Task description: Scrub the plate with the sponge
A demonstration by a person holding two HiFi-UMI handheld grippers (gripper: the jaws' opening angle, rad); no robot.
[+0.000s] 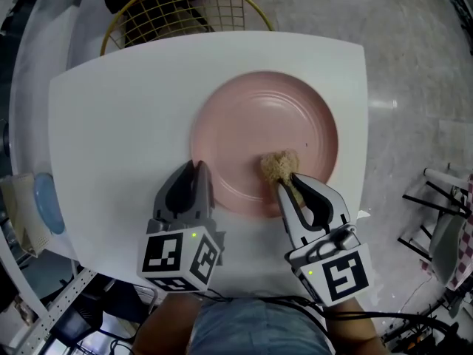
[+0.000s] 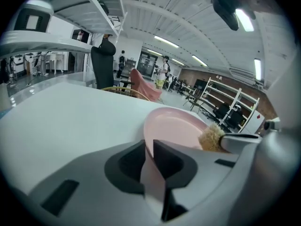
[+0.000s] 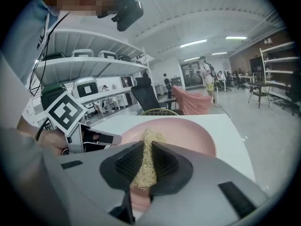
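Observation:
A round pink plate [image 1: 262, 135] lies flat on the white table [image 1: 118, 124]. My left gripper [image 1: 197, 167] is shut on the plate's near left rim, and the rim [image 2: 149, 166] shows pinched between its jaws in the left gripper view. My right gripper [image 1: 288, 180] is shut on a tan fibrous sponge [image 1: 279, 166], which rests on the plate's near right part. The sponge [image 3: 143, 166] fills the gap between the right jaws, with the plate [image 3: 188, 133] just beyond it.
A yellow wire basket chair [image 1: 177, 9] stands past the table's far edge. The table's right edge [image 1: 366, 146] drops to a glossy floor. Shelving and cables sit at the near left [image 1: 37, 302]. People and shelves stand far off in the room.

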